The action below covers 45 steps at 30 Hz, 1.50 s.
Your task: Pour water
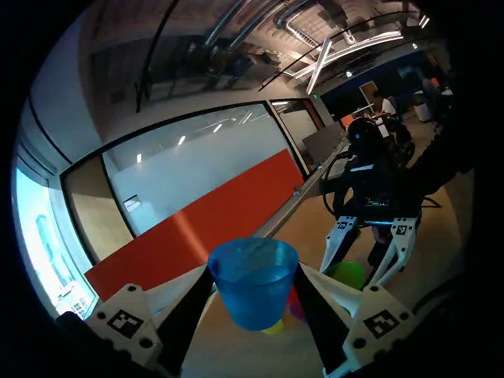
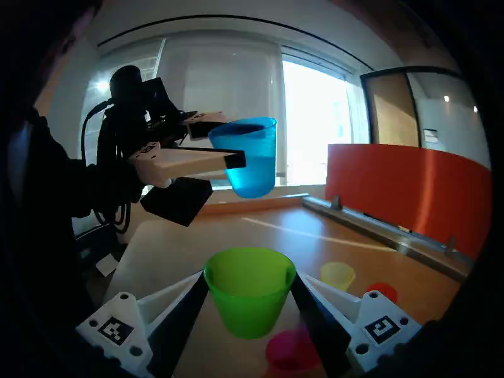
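The left gripper [image 1: 253, 272] has its jaws clamped on a translucent blue plastic cup [image 1: 254, 296], held upright, high above the wooden desk [image 2: 189, 252]. The right gripper [image 2: 250, 277] has its jaws clamped on a translucent green plastic cup [image 2: 250, 299], lower down, near a yellow cup [image 2: 337, 275], a red cup [image 2: 382, 292] and a pink cup [image 2: 293, 353] on the desk.

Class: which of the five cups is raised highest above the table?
The blue cup, in the left hand-held gripper, well above the table. The green cup is held lower; the yellow cup, red cup and pink cup stand on it.
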Available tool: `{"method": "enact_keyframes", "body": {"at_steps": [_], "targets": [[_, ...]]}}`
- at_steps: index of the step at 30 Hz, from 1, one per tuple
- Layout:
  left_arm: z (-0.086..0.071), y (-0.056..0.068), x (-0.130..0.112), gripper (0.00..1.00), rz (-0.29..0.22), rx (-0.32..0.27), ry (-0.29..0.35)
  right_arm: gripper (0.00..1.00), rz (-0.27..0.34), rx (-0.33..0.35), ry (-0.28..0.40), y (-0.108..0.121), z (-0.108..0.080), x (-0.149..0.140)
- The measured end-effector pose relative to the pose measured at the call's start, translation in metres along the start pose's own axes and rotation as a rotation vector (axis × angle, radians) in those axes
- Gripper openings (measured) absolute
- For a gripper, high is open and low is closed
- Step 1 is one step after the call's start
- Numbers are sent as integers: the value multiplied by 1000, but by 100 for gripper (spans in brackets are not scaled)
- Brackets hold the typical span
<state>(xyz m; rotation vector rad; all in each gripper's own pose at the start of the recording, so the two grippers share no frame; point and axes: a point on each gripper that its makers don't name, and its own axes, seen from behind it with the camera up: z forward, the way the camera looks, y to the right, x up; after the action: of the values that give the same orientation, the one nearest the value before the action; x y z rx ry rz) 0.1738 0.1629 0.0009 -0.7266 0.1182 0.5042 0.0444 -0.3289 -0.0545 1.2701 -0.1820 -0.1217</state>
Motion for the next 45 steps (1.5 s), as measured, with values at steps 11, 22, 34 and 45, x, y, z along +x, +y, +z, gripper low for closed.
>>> {"method": "enact_keyframes", "body": {"at_steps": [11,22,34,45], "targets": [[0,5,2,85,35,-16,5,92,0,19,-2,-5,1,1],[-1,11,4,84,71,-30,6,93,-2,35,-1,-9,2,0],[1,15,8,85,107,-37,15,92,3,37,3,-7,1,-1],[0,13,8,85,139,-28,17,92,-1,53,6,-12,2,1]]}}
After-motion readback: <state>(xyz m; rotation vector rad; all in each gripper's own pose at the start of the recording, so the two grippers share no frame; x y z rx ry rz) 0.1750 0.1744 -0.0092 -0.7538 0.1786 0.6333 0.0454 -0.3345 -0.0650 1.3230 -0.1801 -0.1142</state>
